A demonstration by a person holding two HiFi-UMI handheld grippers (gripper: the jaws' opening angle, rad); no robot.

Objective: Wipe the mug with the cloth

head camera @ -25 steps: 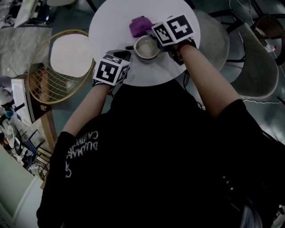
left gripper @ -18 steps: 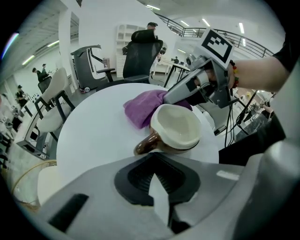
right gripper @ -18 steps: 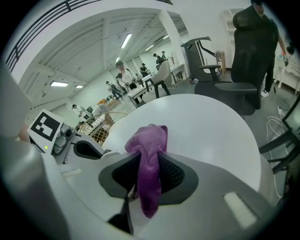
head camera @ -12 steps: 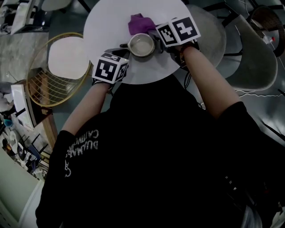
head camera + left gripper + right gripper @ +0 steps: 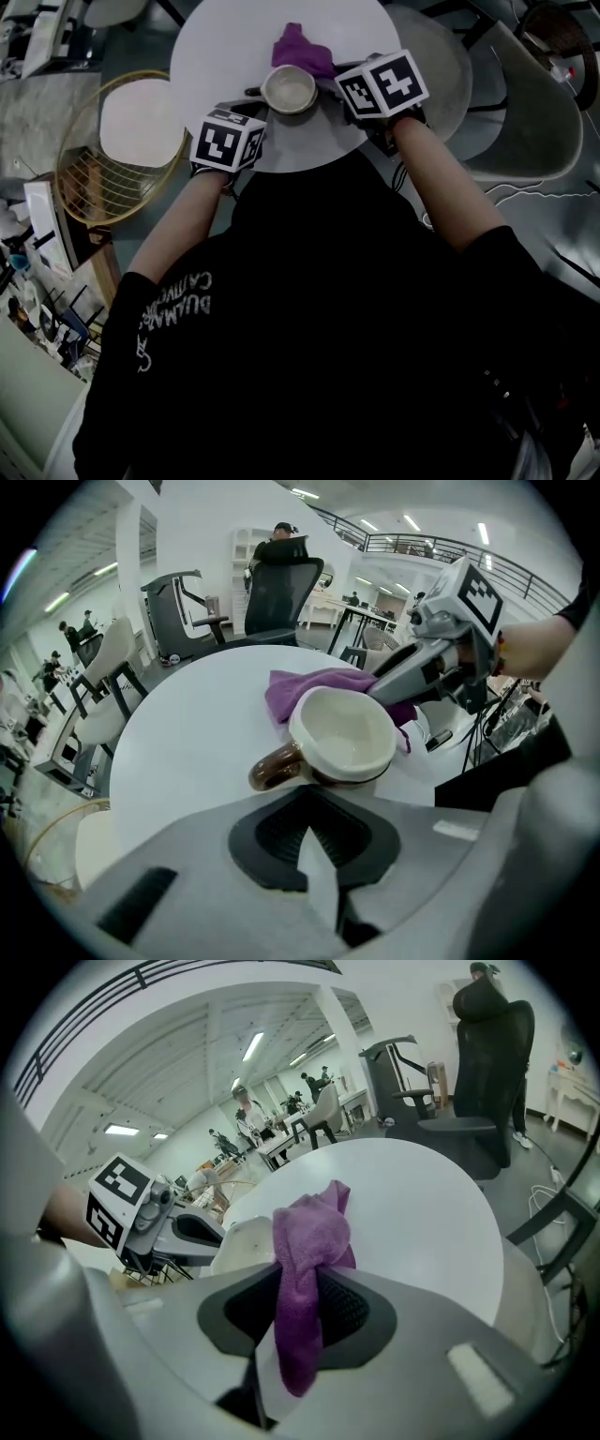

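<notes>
A cream mug (image 5: 289, 89) with a brown handle (image 5: 277, 769) stands upright on the round white table (image 5: 220, 56). My left gripper (image 5: 251, 112) is shut just in front of the mug (image 5: 342, 738), on the handle side, with nothing visible between its jaws (image 5: 314, 841). Shut on a purple cloth (image 5: 305, 1251), my right gripper (image 5: 298, 1326) has the fabric pinched between its jaws. The rest of the cloth (image 5: 302, 52) lies on the table behind and right of the mug. In the head view the right gripper (image 5: 349, 86) is to the mug's right.
A wire-frame chair with a white cushion (image 5: 141, 122) stands left of the table. A grey shell chair (image 5: 534, 122) is on the right. A black office chair (image 5: 281, 588) stands beyond the table's far edge. The table's near edge is under both grippers.
My right gripper has drawn to the right, away from the mug, dragging the purple cloth a little that way. The left gripper and mug keep their places on the table.
</notes>
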